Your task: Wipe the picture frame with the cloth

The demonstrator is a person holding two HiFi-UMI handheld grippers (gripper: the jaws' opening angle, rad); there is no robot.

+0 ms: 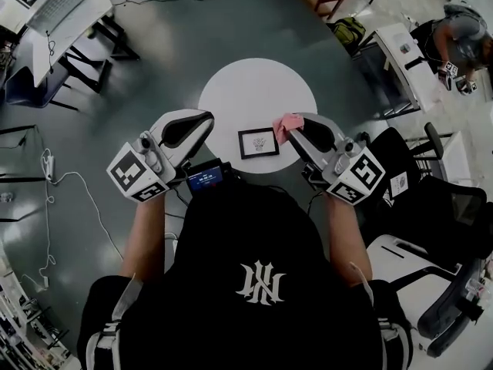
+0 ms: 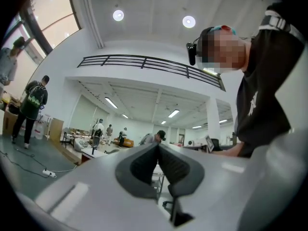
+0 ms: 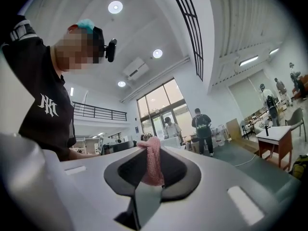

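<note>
A small black picture frame (image 1: 258, 142) lies flat on the round white table (image 1: 254, 91), near its front edge. My right gripper (image 1: 296, 126) is held high above the table's right side, shut on a pink cloth (image 1: 283, 126). In the right gripper view the pink cloth (image 3: 152, 161) is pinched between the dark pads and sticks out past the tips. My left gripper (image 1: 202, 122) is raised over the table's left side, shut with nothing in it. In the left gripper view its two dark pads (image 2: 144, 163) meet, and only the room shows beyond them.
Both grippers point about level, out into a large hall with people, desks and chairs. A black office chair (image 1: 420, 183) stands to the right of the table. A desk (image 1: 58, 14) is at the far left and cables (image 1: 69, 183) run over the floor.
</note>
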